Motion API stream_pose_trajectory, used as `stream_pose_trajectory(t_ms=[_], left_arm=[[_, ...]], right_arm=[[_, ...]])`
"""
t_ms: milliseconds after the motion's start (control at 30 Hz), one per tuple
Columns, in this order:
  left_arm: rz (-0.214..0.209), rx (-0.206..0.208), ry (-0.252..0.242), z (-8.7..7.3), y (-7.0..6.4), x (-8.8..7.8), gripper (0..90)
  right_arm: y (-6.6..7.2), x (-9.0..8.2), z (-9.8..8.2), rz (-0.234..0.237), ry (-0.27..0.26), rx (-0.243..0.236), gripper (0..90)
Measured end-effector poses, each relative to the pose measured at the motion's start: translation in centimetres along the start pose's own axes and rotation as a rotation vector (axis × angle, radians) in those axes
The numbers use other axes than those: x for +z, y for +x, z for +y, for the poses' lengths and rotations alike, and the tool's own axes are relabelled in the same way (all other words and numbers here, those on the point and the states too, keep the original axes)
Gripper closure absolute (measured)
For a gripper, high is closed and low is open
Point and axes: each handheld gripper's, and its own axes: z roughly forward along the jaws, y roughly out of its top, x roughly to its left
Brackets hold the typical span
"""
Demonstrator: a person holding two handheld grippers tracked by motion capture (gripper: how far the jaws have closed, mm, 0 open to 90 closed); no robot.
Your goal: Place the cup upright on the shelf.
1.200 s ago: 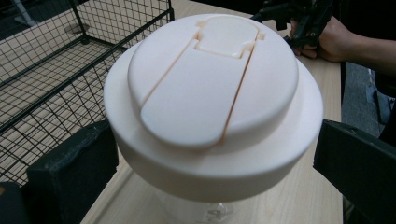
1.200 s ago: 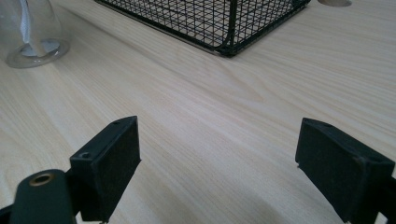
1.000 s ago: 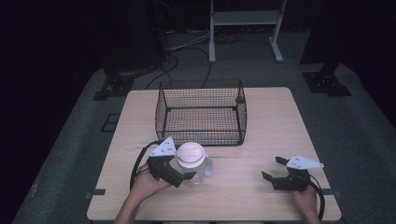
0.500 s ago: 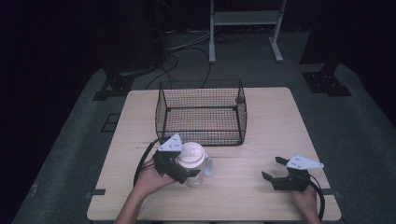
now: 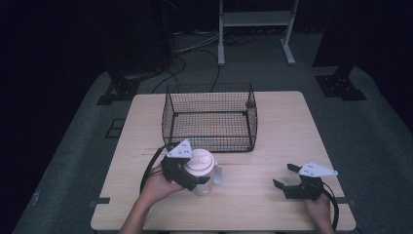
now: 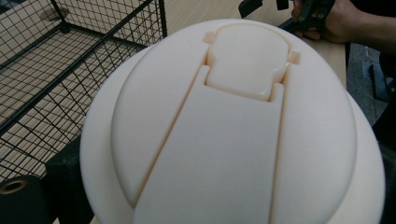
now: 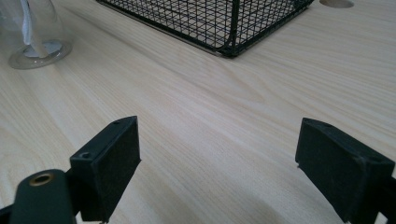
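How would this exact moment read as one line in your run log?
left claw: around clear jug's cream lid | right claw: open, empty | wire basket: empty

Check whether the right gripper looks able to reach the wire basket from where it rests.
Probably yes. The right gripper sits open on the table, and only bare wood lies between it and the wire basket; the cup stands off to its left.

Pale matt wood-grain table [image 5: 272, 204]; black wire-mesh basket [image 5: 210, 122]; matt cream plastic lid [image 6: 238, 130]; clear glossy cup [image 7: 32, 28]
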Motion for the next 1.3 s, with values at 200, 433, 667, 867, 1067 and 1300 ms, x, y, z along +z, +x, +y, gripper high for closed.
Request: stream_pose_trajectory(t_ms=[200, 433, 667, 867, 1067, 1300], left_arm=[[-0.004, 0.006, 0.016, 0.2, -0.1, 0.0, 4.8], [-0.003, 0.012, 0.021, 1.0, -0.3, -0.1, 4.9], [0.009, 0.025, 0.026, 2.2, -0.3, -0.4, 4.9], [0.015, 0.025, 0.039, 3.1, -0.1, -0.5, 4.9], [0.015, 0.037, 0.051, 4.5, 0.2, -0.7, 4.9], [0.013, 0.058, 0.052, 6.5, 0.3, -1.0, 5.0]], right_arm=[[0.0, 0.0, 0.0, 0.000, 0.000, 0.000, 12.9], [0.0, 0.0, 0.0, 0.000, -0.002, -0.001, 12.9], [0.0, 0.0, 0.0, 0.000, -0.003, 0.003, 12.9], [-0.1, 0.0, 0.0, -0.001, -0.005, 0.004, 12.9], [-0.1, 0.0, 0.0, 0.000, -0.006, 0.005, 12.9], [-0.1, 0.0, 0.0, 0.001, -0.009, 0.006, 12.9]])
